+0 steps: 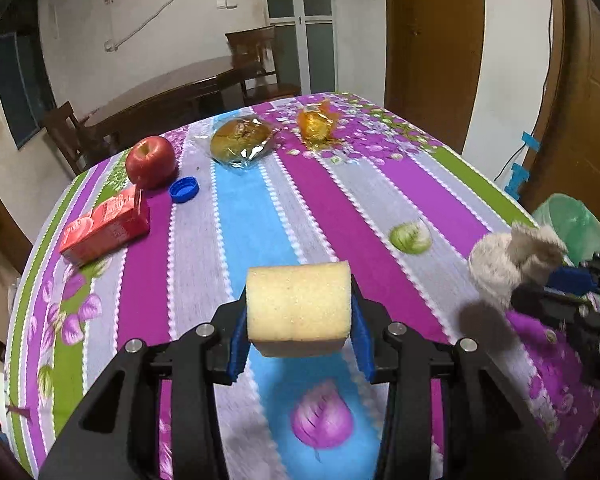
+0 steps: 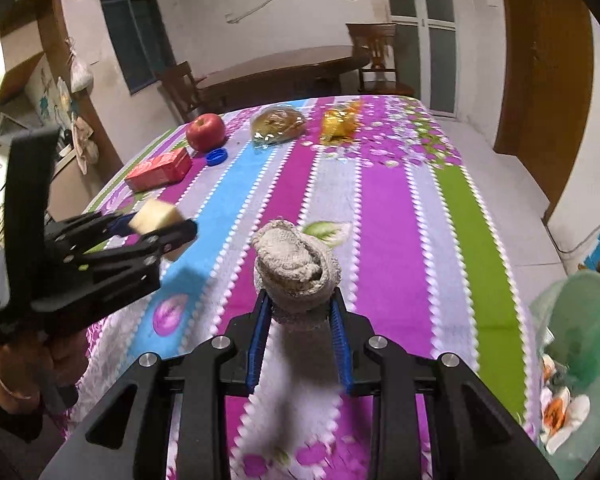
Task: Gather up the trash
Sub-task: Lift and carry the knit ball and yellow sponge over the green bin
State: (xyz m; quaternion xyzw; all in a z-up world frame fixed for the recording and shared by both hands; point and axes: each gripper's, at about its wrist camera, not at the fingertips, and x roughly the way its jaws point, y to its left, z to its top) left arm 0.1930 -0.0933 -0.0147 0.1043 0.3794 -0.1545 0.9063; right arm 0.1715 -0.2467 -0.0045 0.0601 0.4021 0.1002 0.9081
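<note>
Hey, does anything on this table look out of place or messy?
A loose blue bottle cap lies with no bottle in sight, between the apple and the red carton, which lies on its side. No spills.

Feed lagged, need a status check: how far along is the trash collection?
Done: some scraps already lie in the green bin. In hand: left gripper holds the sponge, right gripper the rag. Left on the table: juice carton, blue cap, wrapper.
</note>
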